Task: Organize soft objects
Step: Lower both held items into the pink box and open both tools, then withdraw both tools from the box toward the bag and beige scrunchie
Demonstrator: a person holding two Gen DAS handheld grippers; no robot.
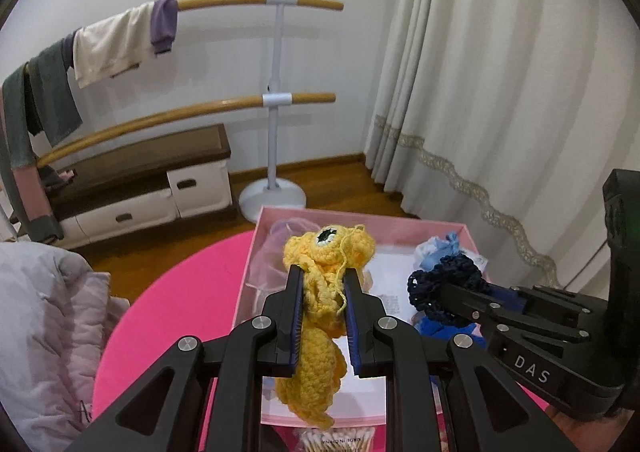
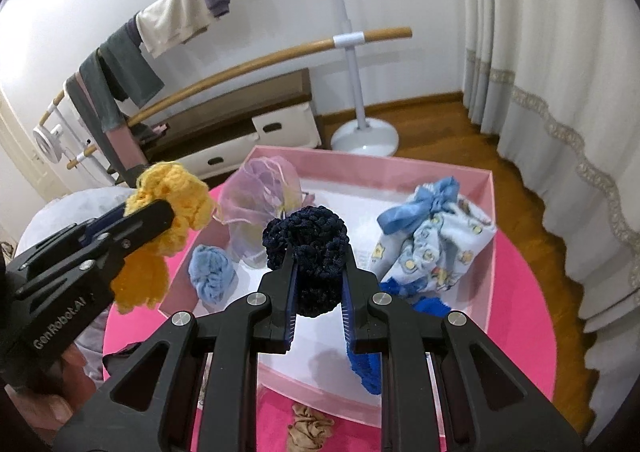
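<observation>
My left gripper (image 1: 322, 271) is shut on a yellow crochet toy (image 1: 320, 336) with one eye, held above the left part of the pink box (image 1: 467, 233). In the right wrist view the left gripper and yellow toy (image 2: 172, 212) hang over the box's left wall. My right gripper (image 2: 319, 252) is shut on a dark navy crochet piece (image 2: 308, 252) above the middle of the pink box (image 2: 490, 212); the piece also shows in the left wrist view (image 1: 444, 288). In the box lie a sheer pink pouch (image 2: 260, 196), a light blue cloth (image 2: 212, 272), a printed white-blue pouch (image 2: 436, 244) and a royal blue knit (image 2: 432, 306).
The box sits on a round bright pink table (image 2: 516, 324). A beige scrunchie (image 2: 310, 428) and a cotton swab pack (image 1: 336, 442) lie in front of the box. A pale quilted cover (image 1: 44, 332) is left, a wooden barre (image 1: 276, 92) with hung clothes behind, curtains (image 1: 500, 72) right.
</observation>
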